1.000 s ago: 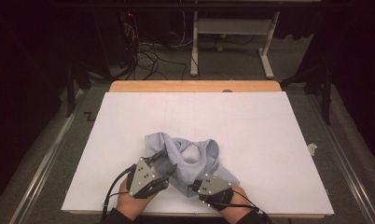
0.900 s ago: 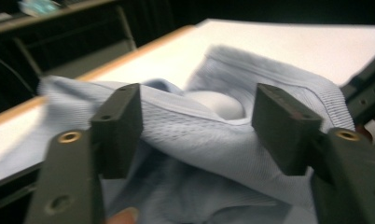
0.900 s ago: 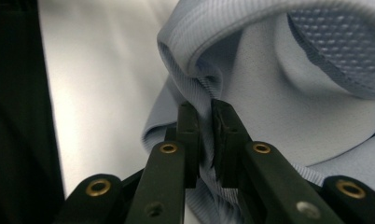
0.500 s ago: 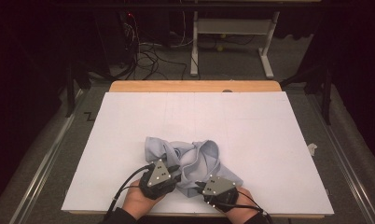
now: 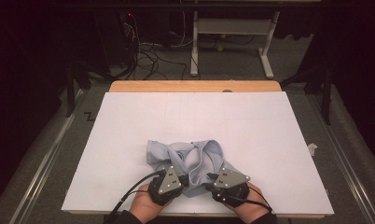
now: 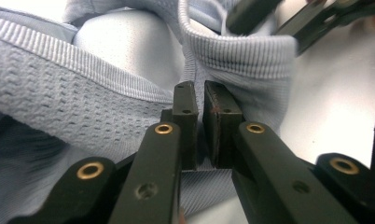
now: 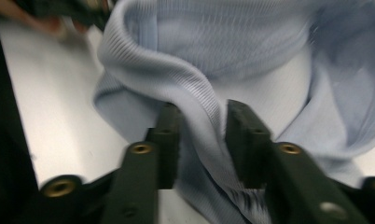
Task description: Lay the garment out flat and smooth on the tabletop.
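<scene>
Your left gripper (image 6: 199, 109) has just been closing; its jaws stand nearly together, pinching the ribbed hem of the pale blue garment (image 5: 185, 158), which lies crumpled near the front edge of the table (image 5: 269, 140). Your right gripper (image 7: 202, 135) has just been opening, its jaws apart with a ribbed fold lying loose between them, probably a regrasp, though that view is blurred. The high view places both hands at the garment's near edge; the gripper views give the jaw gaps.
</scene>
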The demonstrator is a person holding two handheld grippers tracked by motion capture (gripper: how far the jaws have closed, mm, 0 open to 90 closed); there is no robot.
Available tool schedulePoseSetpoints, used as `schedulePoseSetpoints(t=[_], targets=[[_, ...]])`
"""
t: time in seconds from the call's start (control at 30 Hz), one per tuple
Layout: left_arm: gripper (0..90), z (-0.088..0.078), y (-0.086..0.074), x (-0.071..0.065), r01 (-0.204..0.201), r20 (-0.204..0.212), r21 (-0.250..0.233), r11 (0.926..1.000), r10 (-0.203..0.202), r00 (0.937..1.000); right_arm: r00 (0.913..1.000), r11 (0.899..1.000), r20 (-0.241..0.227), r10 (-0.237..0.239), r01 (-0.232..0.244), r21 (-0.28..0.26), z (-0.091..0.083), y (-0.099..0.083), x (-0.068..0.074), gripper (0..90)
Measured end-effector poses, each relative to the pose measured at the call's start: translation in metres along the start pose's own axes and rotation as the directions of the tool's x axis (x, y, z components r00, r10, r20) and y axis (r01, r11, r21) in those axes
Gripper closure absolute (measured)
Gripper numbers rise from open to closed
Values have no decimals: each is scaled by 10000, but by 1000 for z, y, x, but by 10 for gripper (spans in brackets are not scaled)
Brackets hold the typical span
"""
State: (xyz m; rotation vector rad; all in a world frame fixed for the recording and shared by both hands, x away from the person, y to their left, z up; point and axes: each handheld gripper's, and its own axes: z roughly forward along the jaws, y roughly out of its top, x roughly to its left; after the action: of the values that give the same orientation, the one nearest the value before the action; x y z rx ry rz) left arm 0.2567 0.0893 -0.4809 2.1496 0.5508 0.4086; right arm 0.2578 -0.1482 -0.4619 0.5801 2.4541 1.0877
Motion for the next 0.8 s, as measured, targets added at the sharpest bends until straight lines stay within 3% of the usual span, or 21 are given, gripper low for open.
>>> schedulePoseSetpoints(t=[0.17,0.33,0.43,0.5,0.6,0.67,0.73,0.8], targets=[[795,4,-1,-3,-135,61,147,9998,134,9999,9986,9931,298,432,-396,-1108,-14,9,-1,575],[795,6,1,-6,-255,26,201,9995,255,9997,9863,9681,603,1536,-1380,-2089,-14,20,-2,430],[795,6,1,-7,-284,59,209,9994,283,9996,9795,9582,629,1913,-1725,-2283,-7,28,3,370],[794,6,1,-7,-278,85,207,9994,277,9996,9738,9628,921,2079,-1872,-1947,1,31,6,375],[790,4,1,-7,-272,133,147,9995,270,9995,9677,9682,933,2343,-2237,-1118,13,26,3,474],[773,2,1,-6,-257,116,90,9996,256,9996,9710,9739,868,2230,-2181,-621,15,22,2,700],[728,-3,3,-1,-109,-19,-85,9999,109,9999,9749,9791,966,2006,-1959,-553,13,20,1,836],[678,-15,5,6,127,-231,-498,9987,-139,9996,9741,9792,1063,1997,-1944,-582,9,18,-3,876]])
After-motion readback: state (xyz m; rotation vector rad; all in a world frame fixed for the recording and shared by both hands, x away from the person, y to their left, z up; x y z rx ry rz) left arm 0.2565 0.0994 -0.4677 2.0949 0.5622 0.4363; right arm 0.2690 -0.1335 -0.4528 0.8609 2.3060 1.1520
